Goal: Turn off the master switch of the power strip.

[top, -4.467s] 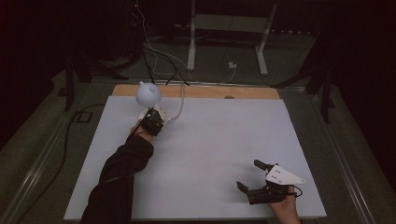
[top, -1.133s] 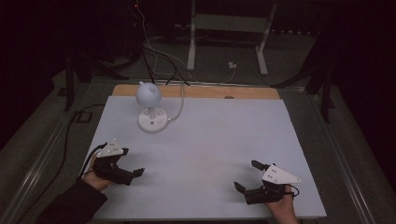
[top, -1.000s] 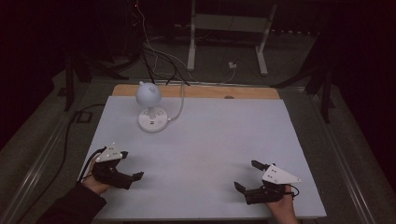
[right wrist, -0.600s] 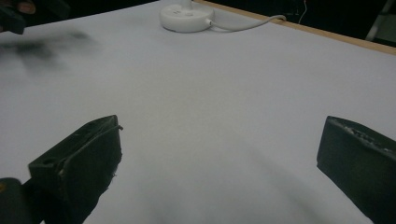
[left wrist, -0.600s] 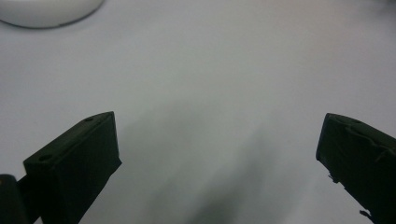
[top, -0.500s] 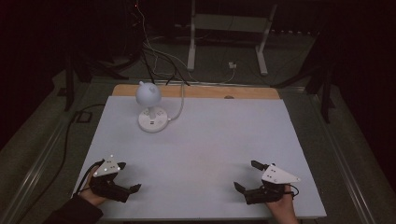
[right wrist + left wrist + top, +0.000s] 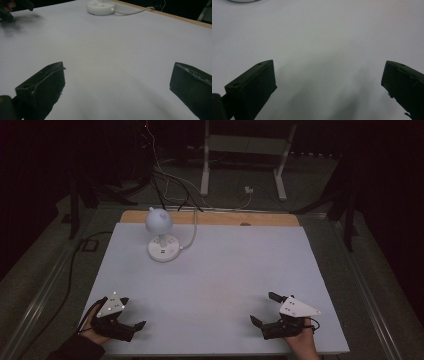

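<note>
the room around us is dark, with cables (image 7: 170, 175) trailing over the floor and a pale metal stand (image 7: 240, 155) behind the far edge. in front of us lies a white surface (image 7: 220, 270), and a strip of bare wood (image 7: 225, 218) shows along its far side.

near the far left of the surface stands a small white lamp (image 7: 160, 232), a round head above a flat round base. its white cord (image 7: 192, 232) curves off the base toward the far edge. in the right gripper view we see the base (image 7: 101, 7) and the cord (image 7: 130, 11) at the top, and in the left gripper view only a sliver of the base (image 7: 243, 1) at the upper edge.

we hold our left gripper (image 7: 127, 325) at the near left corner of the surface, well apart from the lamp. its jaws are released, spread wide with bare surface between them in the left gripper view, grasping nothing. the grey plate on top of it faces up.

our right gripper (image 7: 262, 310) sits at the near right, low over the surface, jaws pointing toward the left and far side. they too are released, wide apart, with nothing between them. the left gripper (image 7: 15, 8) shows far off at the upper left of the right gripper view.

the two grippers are well apart from each other, and neither touches the lamp.
</note>
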Tool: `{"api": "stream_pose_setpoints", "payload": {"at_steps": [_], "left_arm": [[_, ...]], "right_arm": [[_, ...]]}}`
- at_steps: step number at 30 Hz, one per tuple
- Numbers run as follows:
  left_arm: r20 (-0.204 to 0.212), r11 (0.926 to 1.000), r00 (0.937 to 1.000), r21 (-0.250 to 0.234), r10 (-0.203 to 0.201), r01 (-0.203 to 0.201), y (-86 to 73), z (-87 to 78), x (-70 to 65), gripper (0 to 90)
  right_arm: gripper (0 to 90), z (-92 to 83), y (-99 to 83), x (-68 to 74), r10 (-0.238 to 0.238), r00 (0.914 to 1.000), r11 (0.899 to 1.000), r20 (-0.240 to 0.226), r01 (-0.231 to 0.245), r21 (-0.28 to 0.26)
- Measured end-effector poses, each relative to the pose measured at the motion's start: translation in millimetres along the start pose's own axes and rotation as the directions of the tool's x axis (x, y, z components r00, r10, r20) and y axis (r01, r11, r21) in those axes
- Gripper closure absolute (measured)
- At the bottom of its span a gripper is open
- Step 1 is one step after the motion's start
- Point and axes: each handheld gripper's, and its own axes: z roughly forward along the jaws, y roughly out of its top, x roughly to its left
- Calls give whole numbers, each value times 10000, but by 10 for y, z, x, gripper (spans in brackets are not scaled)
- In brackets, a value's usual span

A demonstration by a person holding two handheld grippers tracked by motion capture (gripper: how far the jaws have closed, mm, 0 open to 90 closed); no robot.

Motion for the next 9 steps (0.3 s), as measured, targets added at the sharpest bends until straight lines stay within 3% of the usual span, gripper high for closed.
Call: {"api": "stream_pose_setpoints", "payload": {"at_steps": [9], "left_arm": [[175,9999,9998,-114,30,-28,11,4,-8,0]], "right_arm": [[0,4,-1,-4,35,10000,10000,-40,-35,-26]]}}
